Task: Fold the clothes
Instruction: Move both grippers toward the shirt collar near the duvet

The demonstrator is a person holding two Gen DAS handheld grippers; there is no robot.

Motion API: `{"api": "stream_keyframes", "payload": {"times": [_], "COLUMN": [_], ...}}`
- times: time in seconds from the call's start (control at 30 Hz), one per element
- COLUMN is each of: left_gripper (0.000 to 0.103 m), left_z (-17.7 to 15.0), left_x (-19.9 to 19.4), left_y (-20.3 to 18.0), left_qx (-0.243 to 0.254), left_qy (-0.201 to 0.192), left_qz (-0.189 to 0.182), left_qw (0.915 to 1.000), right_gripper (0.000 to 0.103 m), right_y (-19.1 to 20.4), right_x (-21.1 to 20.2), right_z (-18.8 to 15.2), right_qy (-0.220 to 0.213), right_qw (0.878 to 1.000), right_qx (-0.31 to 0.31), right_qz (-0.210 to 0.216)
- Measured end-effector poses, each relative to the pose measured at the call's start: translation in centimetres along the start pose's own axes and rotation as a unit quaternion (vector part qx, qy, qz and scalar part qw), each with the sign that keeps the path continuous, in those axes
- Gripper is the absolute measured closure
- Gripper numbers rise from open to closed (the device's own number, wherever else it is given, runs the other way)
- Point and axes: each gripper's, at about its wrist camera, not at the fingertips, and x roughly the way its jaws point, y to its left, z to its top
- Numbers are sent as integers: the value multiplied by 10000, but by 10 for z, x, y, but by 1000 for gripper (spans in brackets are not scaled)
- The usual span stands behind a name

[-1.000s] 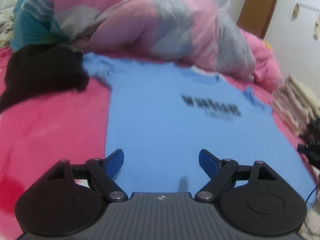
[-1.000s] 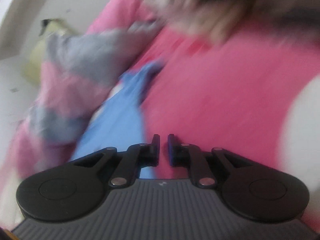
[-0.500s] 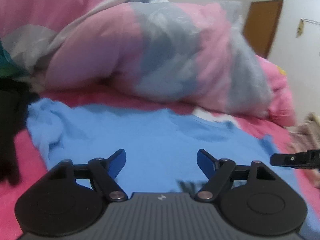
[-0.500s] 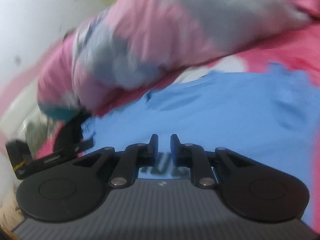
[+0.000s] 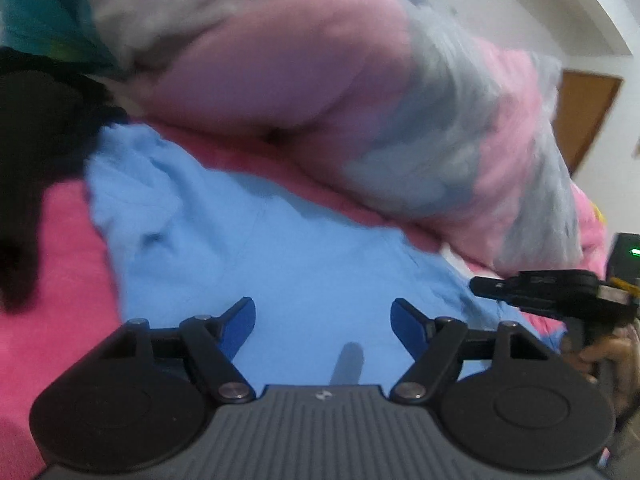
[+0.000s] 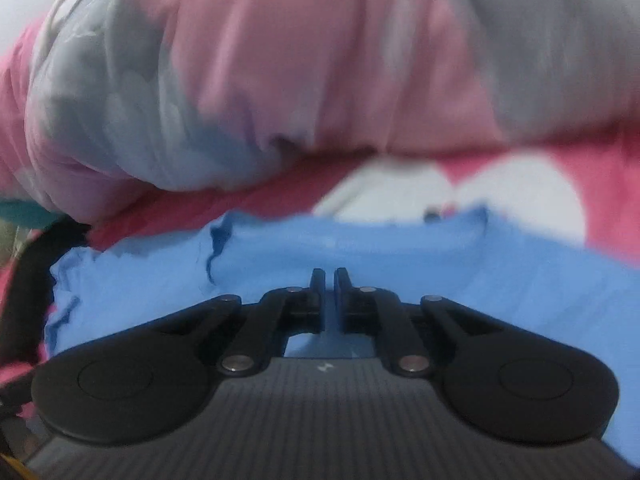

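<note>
Jaws released wide on the left gripper (image 5: 322, 316), hovering above the blue T-shirt (image 5: 248, 248) spread flat on the pink bed (image 5: 56, 248), a black garment (image 5: 36, 140) to its left. The right gripper (image 6: 329, 280) has just been closing, jaws nearly clenched, nothing visibly between them, over the shirt's edge near the pink-grey duvet (image 6: 280, 60).

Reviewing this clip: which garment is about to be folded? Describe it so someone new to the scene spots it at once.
Start at the big pink-and-grey quilt heaped across the back of the pink bedsheet. Just in front of it lies the light blue T-shirt, spread flat. Unlike the crumpled black garment beside its sleeve, it is the only blue piece and the only one laid out.
</note>
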Motion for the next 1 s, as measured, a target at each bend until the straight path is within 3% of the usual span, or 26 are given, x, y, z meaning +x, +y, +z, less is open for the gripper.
{"api": "stream_keyframes", "payload": {"times": [0.1,0.2,0.3,0.43,0.5,0.6,0.8,0.9,1.0], "left_gripper": [23,23,23,23,23,23,23,23,23], "left_z": [3,4,3,4,5,6,6,6,5], "left_x": [-6,-3,-6,-7,-7,-8,-9,-6,-7], "left_y": [9,12,11,12,13,13,11,12,12], "left_qx": [-295,-382,-351,-405,-437,-460,-402,-431,-432], "left_qy": [-215,-134,-261,-307,-319,-344,-368,-286,-321], "left_qz": [167,204,234,254,270,285,237,261,268], "left_qw": [9992,9990,9988,9984,9982,9979,9982,9983,9982], "right_gripper": [98,97,103,103,100,97,96,96,103], "right_y": [35,71,68,36,27,31,20,-11,-61], "right_x": [15,59,108,130,124,88,27,15,32], "right_z": [-2,-11,2,41,52,49,4,-8,3], "right_qy": [278,873,994,363,228,98,697,760,532], "right_qw": [9952,9856,9856,9954,9952,9951,9901,9916,9842], "right_qx": [-122,-472,-280,456,745,596,577,718,1583], "right_qz": [929,1372,1338,755,587,778,1071,758,593]}}
